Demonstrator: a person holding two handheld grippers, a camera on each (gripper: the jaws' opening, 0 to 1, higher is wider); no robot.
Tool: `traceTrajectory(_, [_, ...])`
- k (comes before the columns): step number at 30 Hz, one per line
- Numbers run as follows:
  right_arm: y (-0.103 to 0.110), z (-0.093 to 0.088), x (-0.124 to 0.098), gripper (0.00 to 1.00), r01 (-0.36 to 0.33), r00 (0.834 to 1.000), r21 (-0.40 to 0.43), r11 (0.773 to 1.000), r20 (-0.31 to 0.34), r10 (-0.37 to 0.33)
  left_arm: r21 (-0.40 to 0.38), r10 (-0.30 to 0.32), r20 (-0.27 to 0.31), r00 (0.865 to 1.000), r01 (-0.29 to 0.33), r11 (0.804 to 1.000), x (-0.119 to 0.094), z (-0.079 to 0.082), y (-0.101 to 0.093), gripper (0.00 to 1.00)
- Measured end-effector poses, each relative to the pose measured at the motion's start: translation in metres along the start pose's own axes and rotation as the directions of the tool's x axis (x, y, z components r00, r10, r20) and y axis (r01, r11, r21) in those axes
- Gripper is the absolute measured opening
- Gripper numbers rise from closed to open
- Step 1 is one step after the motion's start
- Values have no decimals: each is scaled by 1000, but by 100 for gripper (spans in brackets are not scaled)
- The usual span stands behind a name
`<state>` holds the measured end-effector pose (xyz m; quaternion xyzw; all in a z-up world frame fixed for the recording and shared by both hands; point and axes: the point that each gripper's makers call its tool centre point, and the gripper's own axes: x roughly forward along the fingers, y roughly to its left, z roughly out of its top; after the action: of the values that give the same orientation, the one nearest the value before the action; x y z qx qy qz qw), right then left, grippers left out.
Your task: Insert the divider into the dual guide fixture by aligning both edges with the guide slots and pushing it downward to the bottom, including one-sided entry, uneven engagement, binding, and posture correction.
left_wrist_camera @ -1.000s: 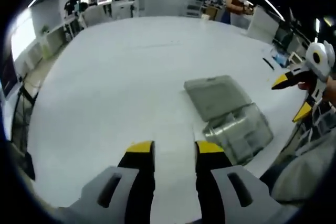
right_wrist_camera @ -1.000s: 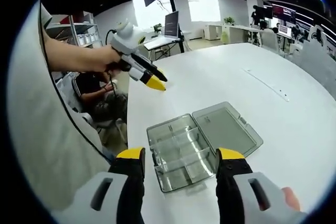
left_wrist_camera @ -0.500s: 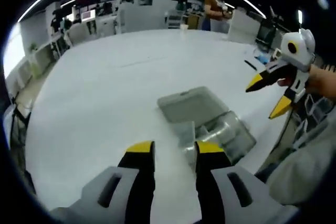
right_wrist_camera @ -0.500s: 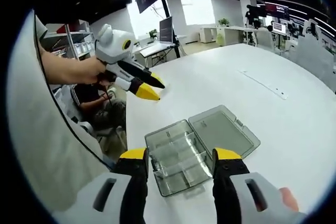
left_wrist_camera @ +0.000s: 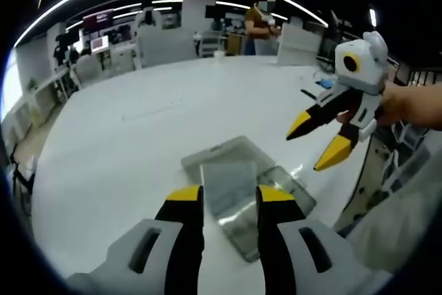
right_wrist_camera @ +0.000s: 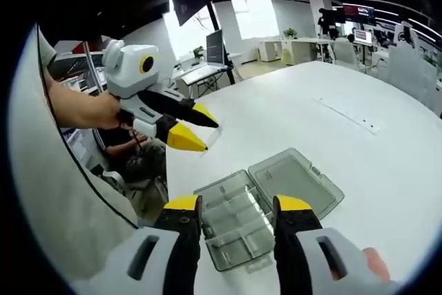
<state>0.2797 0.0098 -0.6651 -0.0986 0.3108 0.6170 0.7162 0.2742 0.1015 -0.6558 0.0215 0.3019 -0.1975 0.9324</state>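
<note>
While my left gripper (left_wrist_camera: 228, 195) hangs spread, the box (left_wrist_camera: 243, 191) lies just ahead between its jaws; my right gripper (right_wrist_camera: 236, 204), also spread, frames the box on the table (right_wrist_camera: 387, 164).
</note>
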Motion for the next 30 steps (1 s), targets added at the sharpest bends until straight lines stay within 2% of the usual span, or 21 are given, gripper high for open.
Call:
traceTrajectory(3, [0, 8, 1, 35, -8, 1000, 24, 1000, 25, 7, 13, -15, 26, 1000, 15, 1000, 1, 5, -7, 26])
traceTrajectory(10, [3, 23, 1, 29, -29, 997, 69, 997, 69, 24, 61, -24, 28, 999, 22, 998, 5, 9, -18, 26])
traceTrajectory(24, [9, 43, 1, 22, -80, 990, 146, 986, 127, 62, 177, -53, 57, 997, 42, 983, 9, 23, -35, 26])
traceTrajectory(30, [11, 46, 2, 16, -99, 988, 176, 979, 132, 76, 220, -54, 67, 996, 39, 975, 9, 27, -38, 26])
